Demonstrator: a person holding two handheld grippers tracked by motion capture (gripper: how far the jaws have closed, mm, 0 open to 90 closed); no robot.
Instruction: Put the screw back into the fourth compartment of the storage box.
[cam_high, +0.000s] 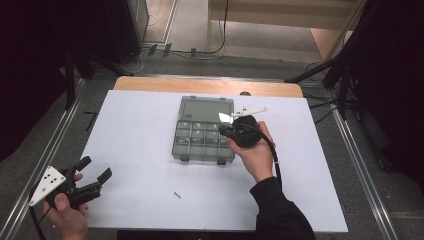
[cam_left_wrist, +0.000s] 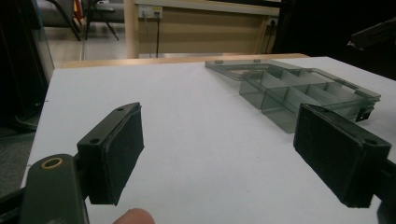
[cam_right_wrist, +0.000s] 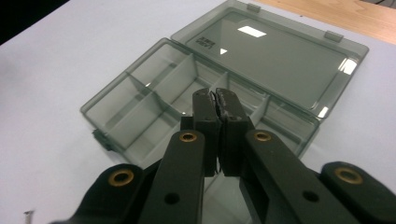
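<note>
My left tongs (cam_high: 95, 176) rest apart, well short of the organiser box (cam_high: 204, 135). My right tongs (cam_right_wrist: 215, 103) hover pressed together over its compartments — whether they pinch anything I cannot tell. A slip could jolt the box. It sits mid-bench (cam_high: 135, 125); a small screw (cam_high: 177, 194) lies before it — dim room beyond.

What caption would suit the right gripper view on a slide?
Shut right gripper poised over the open, empty-looking compartment box on the white table.
</note>
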